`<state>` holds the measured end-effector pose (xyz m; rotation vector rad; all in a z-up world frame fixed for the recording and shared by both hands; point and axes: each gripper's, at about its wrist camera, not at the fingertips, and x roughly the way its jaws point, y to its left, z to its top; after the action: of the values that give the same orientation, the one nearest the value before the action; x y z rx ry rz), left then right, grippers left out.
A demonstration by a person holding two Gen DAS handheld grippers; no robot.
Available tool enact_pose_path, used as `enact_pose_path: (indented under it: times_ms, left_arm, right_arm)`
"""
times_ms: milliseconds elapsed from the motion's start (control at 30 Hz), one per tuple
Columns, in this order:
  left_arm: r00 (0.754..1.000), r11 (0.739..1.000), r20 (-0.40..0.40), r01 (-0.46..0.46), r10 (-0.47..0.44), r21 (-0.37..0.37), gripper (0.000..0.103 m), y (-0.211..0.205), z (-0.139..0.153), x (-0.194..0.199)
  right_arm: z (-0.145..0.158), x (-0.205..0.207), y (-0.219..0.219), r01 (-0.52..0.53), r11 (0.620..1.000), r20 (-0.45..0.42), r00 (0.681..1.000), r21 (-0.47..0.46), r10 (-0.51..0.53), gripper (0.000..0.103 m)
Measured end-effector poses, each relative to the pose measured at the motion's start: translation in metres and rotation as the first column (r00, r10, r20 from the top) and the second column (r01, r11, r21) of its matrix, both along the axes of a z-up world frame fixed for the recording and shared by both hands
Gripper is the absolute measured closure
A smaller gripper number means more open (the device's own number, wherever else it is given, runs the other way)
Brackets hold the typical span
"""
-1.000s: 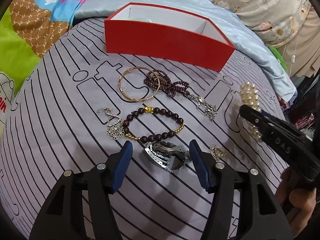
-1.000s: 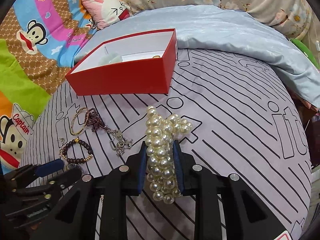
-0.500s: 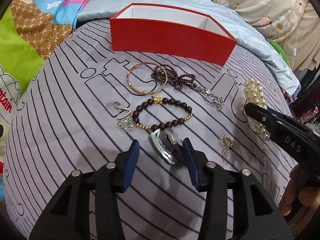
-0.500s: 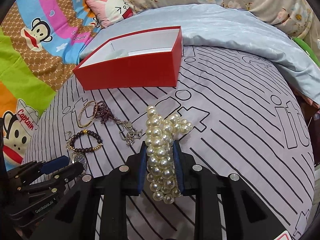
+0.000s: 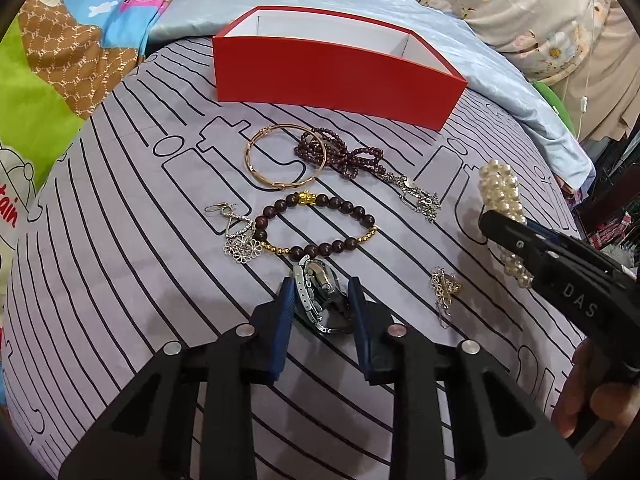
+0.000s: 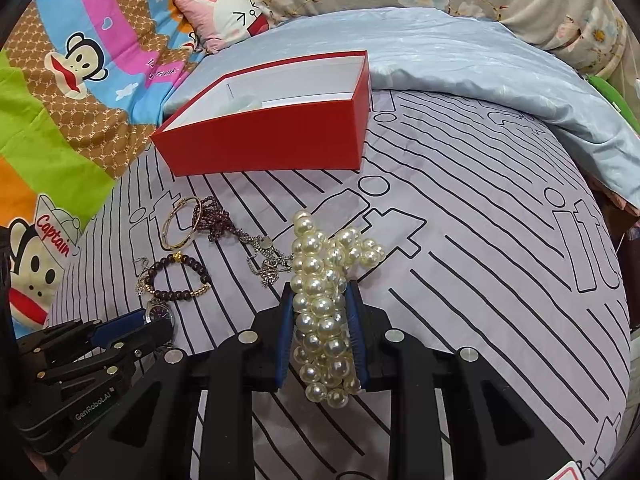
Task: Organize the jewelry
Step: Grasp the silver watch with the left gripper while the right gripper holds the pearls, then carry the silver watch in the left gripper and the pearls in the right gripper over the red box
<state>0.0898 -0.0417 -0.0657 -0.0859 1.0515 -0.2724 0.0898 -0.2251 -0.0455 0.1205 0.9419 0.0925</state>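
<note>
While the left claw sits low at centre of the left wrist view, its blue pads are seen closed against a silver wristwatch, which lies on the grey striped bed sheet. Just above the watch, a dark bead bracelet with gold spacers is noted, with a silver flower earring touching its left side. Higher up, a gold bangle overlaps a purple bead strand. A small gold trinket is seen to the right of the watch.

At lower centre of the right wrist view, the right claw is clamped on a pearl bracelet bundle; pearls protrude above and below the pads. Whether the bundle touches the sheet cannot be told.

A red box, open-topped with white lining, is recorded at upper centre of both views, well apart from both claws. Something pale is seen inside it; its identity cannot be told.
</note>
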Motion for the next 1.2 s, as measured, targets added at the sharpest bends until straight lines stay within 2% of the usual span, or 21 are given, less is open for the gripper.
enact_pose_path:
  times_ms: [100, 133, 267, 467, 667, 967, 1200]
  left_arm:
    - [1.0, 1.0, -0.006, 0.002, -0.002, -0.01, 0.078, 0.002, 0.001, -0.001]
    - [1.0, 1.0, -0.008, 0.002, -0.002, -0.013, 0.082, 0.002, 0.001, -0.001]
    - [1.0, 1.0, -0.005, 0.01, -0.01, -0.023, 0.083, 0.005, 0.005, -0.002]
    - [0.999, 0.999, 0.038, 0.032, -0.031, -0.031, 0.083, 0.007, 0.021, -0.007]
    - [0.995, 0.998, 0.094, 0.037, -0.033, -0.043, 0.083, 0.012, 0.047, -0.004]
    - [0.98, 1.0, 0.199, 0.025, -0.023, -0.006, 0.083, 0.014, 0.087, 0.024]
    - [0.964, 1.0, 0.267, 0.013, -0.019, 0.022, 0.083, 0.01, 0.107, 0.055]
  right_arm:
    - [0.0, -0.001, 0.001, -0.005, 1.0, -0.001, 1.0, 0.003, 0.005, 0.08]
    - [0.001, -0.002, 0.002, -0.007, 1.0, 0.0, 1.0, 0.003, 0.007, 0.08]
    - [0.003, -0.006, 0.007, -0.017, 1.0, 0.003, 1.0, 0.005, 0.017, 0.08]
    - [0.009, -0.009, 0.011, -0.025, 1.0, 0.015, 1.0, 0.013, 0.025, 0.08]
    - [0.03, -0.01, 0.015, -0.037, 0.999, 0.06, 0.998, 0.012, 0.036, 0.08]
    - [0.064, 0.004, 0.02, -0.049, 0.999, 0.133, 0.99, -0.001, 0.048, 0.08]
    - [0.082, 0.024, 0.025, -0.056, 0.998, 0.172, 0.983, -0.014, 0.058, 0.08]
